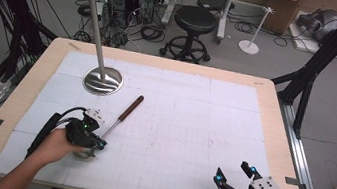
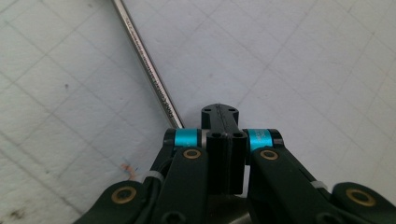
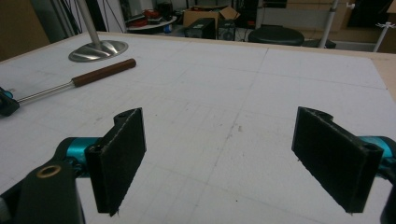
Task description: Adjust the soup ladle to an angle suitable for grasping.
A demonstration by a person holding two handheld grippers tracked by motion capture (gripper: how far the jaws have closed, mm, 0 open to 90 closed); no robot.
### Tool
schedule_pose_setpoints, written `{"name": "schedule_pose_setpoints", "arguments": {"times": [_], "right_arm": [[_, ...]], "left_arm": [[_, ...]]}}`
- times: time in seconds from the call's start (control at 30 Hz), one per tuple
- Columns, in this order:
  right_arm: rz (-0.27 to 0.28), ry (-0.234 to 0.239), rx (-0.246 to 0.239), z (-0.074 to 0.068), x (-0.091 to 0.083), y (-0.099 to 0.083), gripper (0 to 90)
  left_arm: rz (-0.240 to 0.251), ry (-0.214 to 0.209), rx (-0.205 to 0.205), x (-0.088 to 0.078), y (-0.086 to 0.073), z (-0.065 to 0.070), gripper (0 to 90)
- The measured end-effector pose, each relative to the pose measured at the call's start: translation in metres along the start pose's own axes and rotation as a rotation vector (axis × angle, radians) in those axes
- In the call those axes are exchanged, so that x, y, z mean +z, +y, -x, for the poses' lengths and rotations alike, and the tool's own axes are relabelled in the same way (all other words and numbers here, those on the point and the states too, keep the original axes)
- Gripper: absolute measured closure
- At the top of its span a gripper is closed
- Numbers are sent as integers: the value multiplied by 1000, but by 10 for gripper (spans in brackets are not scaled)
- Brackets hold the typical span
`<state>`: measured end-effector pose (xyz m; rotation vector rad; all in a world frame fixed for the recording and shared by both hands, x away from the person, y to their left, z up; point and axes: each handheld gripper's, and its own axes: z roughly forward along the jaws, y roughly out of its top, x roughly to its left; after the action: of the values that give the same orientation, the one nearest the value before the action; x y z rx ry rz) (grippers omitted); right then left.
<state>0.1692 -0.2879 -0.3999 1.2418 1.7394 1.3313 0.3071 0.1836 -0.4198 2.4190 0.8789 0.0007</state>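
Observation:
A long tool with a brown handle [image 1: 131, 107] and a thin steel shaft [image 2: 144, 65] lies slanted on the white gridded mat [image 1: 177, 126]; its handle [image 3: 103, 72] points toward the far side. My left gripper [image 1: 98, 143] sits over the shaft's near end, where a bit of shiny metal [image 1: 82, 154] shows under it. In the left gripper view the jaws [image 2: 223, 135] are pressed together and the shaft runs under their left side; I cannot tell whether they pinch any part of the tool. My right gripper [image 1: 234, 172] hovers at the front right, its jaws [image 3: 233, 154] wide apart over bare mat.
A steel pole on a round polished base [image 1: 103, 80] stands at the mat's far left, just beyond the tool's handle. The wooden table edge [image 1: 274, 115] borders the mat. A stool [image 1: 195, 22], cables and black frame posts stand on the floor beyond.

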Motion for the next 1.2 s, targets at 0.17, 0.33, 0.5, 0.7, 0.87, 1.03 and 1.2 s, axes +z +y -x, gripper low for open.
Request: {"name": "schedule_pose_setpoints", "arguments": {"times": [0.17,0.33,0.5,0.7,0.87,1.03,1.2], "right_arm": [[-1,2,-1,0,0,0,162],[1,2,-3,0,0,0,162],[-5,3,-7,-1,1,0,162],[-6,4,-3,-2,1,0,162],[-5,1,0,0,1,0,162],[-5,2,-2,-1,1,0,163],[-3,2,-4,-1,1,0,163]], "left_arm": [[6,15,-17,-8,-2,-6,897],[14,21,-20,-13,-5,-9,897],[4,15,3,-10,-4,-4,896],[-18,38,13,-2,-2,-2,897],[-23,51,-17,-7,-6,-6,897],[-10,35,-45,-11,-14,-12,897],[-8,37,-57,-16,-21,-16,896]]}}
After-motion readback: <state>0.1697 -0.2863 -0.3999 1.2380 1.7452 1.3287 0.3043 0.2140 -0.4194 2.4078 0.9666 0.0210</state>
